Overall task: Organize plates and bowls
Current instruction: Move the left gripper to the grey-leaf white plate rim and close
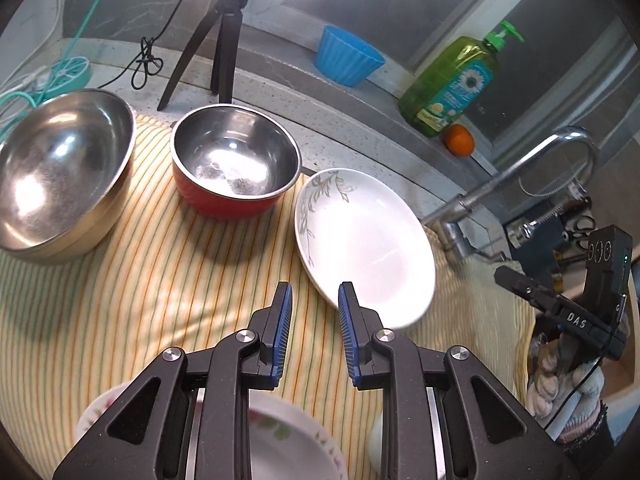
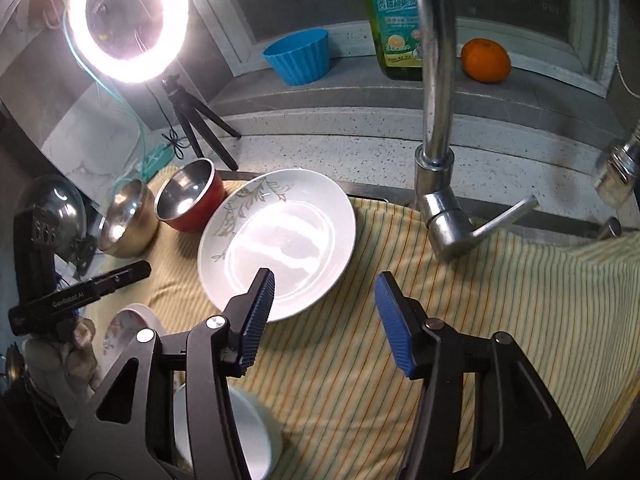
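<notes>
Plate (image 2: 280, 240) lies flat on the cloth (image 2: 460, 320) beside the red bowl (image 2: 188, 200), free for lifting. Your left tool (image 1: 314, 300) hovers narrow and empty, your right tool (image 2: 324, 300) half-open and empty.

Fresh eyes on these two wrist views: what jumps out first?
The glaring ring light on its black tripod at the back of the counter, then the white plate with a green leaf sprig lying on the yellow striped cloth, centre. Left of the plate stand a red-walled steel bowl and a larger all-steel bowl, both empty; neither pair of blue-padded fingers holds anything.
</notes>
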Demonstrator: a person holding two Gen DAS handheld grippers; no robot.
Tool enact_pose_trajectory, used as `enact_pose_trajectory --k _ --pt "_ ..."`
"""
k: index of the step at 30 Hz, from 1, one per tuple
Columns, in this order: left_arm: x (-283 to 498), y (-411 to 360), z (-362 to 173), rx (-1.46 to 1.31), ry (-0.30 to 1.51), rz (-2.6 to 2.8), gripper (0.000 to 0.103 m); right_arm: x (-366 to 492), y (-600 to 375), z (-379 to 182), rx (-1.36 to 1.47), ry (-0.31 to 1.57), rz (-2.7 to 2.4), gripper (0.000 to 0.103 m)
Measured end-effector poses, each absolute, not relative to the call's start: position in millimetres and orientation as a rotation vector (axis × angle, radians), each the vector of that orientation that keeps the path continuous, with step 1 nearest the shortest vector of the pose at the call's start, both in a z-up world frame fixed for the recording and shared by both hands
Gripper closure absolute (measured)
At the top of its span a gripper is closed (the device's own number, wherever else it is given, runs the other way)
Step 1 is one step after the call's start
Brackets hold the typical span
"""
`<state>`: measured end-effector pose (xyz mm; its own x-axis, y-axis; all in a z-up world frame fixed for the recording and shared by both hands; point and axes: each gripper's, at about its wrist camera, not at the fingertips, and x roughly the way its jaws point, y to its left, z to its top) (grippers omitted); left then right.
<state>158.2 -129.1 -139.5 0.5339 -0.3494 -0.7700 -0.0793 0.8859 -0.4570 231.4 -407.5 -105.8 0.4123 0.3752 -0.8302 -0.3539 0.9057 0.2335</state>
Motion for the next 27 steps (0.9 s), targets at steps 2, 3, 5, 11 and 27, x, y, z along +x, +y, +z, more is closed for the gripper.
enact_pose_trajectory --k 2,3,5,11,27 --pt "165.1 -129.2 -144.5 -0.486 1.013 -0.156 0.081 241.0 -405.7 -113.7 0.023 1.071 0.463 0.054" --pt "167.9 -129.3 -146.7 -0.490 1.017 -0.149 0.081 247.4 -405.0 -118.2 0.030 1.083 0.466 0.056" --pt "175.0 -128.8 -152.2 -0.503 1.028 -0.138 0.081 256.7 -402.6 -125.2 0.033 1.095 0.469 0.057" --pt "189.7 -130.1 -163.4 -0.513 1.060 -0.116 0.081 278.4 -388.4 -145.8 -0.007 1.121 0.473 0.066" --pt "217.6 -136.1 -179.9 -0.486 1.101 -0.123 0.082 306.2 -380.9 -172.0 -0.025 1.165 0.457 0.076"
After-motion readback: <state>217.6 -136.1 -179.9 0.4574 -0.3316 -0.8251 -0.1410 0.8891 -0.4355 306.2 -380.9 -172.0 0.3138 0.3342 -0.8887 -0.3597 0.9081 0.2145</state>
